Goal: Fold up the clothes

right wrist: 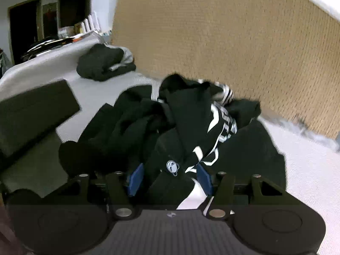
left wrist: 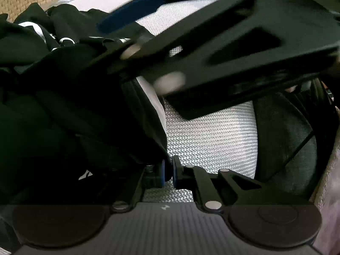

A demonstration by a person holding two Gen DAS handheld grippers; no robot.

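A crumpled black garment with white print (right wrist: 191, 127) lies heaped on a white woven cover (right wrist: 308, 170). In the right wrist view my right gripper (right wrist: 170, 180) stands open, its blue pads either side of a fold of the garment that carries a small round badge (right wrist: 172, 166). In the left wrist view my left gripper (left wrist: 169, 173) is shut on the hanging edge of the black garment (left wrist: 74, 110), which fills the left of that view. The right gripper (left wrist: 114, 40) crosses the top of this view, blurred, with its fingers reaching into the fabric.
A tan woven panel (right wrist: 223, 42) stands upright right behind the heap. A second dark bundle of clothes (right wrist: 104, 63) lies further back on the cover. A blurred black block (right wrist: 36, 110) juts in from the left. Dark grey fabric (left wrist: 286, 148) borders the cover at the right.
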